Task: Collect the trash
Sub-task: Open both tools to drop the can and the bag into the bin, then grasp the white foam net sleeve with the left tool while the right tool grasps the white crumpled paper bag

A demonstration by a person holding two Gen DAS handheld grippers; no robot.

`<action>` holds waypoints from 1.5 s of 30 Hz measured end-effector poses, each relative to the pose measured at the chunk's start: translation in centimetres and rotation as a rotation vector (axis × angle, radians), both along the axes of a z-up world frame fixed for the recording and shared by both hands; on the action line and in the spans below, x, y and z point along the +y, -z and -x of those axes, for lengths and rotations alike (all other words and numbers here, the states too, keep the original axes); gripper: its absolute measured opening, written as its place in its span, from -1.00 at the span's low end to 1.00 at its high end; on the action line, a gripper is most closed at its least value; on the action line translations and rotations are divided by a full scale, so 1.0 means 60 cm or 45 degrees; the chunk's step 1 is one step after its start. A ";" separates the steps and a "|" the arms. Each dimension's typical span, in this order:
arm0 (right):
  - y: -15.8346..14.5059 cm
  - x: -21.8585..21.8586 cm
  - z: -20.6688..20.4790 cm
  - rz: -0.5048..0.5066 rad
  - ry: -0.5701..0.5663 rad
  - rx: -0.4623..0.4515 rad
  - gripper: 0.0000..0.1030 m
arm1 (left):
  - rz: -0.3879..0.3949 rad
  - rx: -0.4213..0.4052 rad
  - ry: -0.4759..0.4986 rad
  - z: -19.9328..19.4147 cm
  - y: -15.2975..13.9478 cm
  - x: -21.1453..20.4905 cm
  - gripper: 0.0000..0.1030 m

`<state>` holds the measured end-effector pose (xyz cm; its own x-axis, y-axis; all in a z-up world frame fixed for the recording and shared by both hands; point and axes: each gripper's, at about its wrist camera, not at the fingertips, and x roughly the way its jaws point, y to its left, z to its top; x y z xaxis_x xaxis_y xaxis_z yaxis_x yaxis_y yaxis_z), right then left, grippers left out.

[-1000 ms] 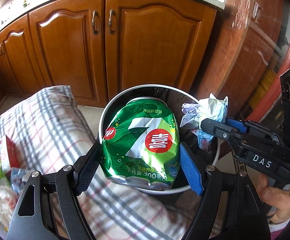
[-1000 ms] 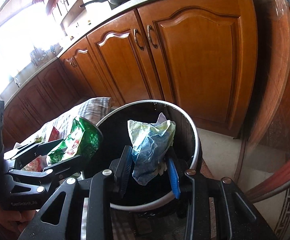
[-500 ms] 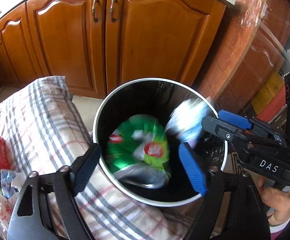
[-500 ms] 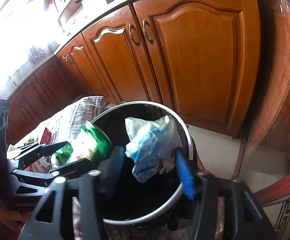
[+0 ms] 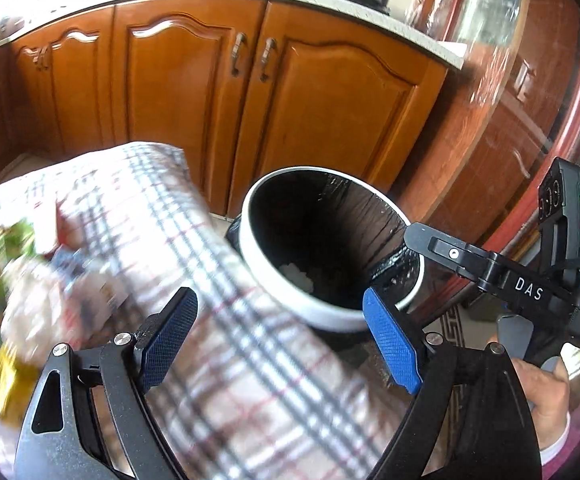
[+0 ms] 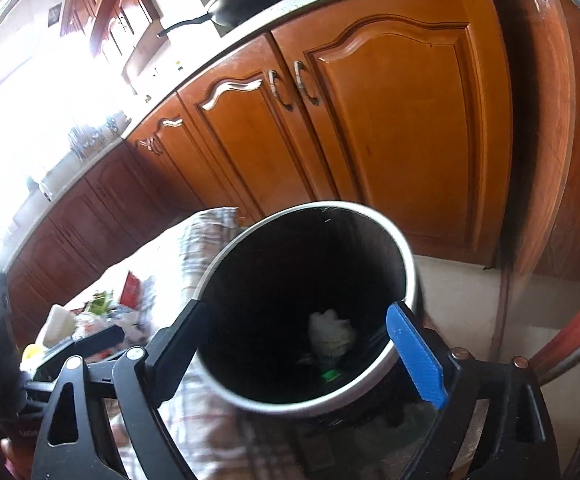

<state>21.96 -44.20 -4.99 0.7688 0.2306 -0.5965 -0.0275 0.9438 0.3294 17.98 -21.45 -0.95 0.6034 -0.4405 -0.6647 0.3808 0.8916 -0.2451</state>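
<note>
Above the trash bin (image 6: 404, 264), right gripper (image 6: 306, 354) jaws are opening, empty; left gripper (image 5: 279, 336) jaws gape, empty.

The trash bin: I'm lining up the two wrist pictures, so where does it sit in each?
Left wrist: trash bin right of centre, beside the checked cloth.
Right wrist: trash bin at centre, white crumpled trash at its bottom.
Shared landmark: the cabinet door handles.

A plaid-covered surface (image 5: 217, 272) carries a blurred heap of wrappers and packets (image 5: 17, 280) at its left.
</note>
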 end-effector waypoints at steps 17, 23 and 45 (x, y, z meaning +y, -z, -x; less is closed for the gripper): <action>0.042 0.166 0.071 -0.088 -0.159 0.054 0.84 | 0.123 0.018 -0.306 0.126 0.032 0.228 0.68; 0.054 0.229 0.076 -0.071 -0.238 0.080 0.84 | 0.161 0.033 -0.408 0.153 0.045 0.298 0.68; 0.040 0.351 0.018 -0.049 -0.369 0.030 0.83 | 0.197 0.135 -0.578 0.099 0.063 0.395 0.69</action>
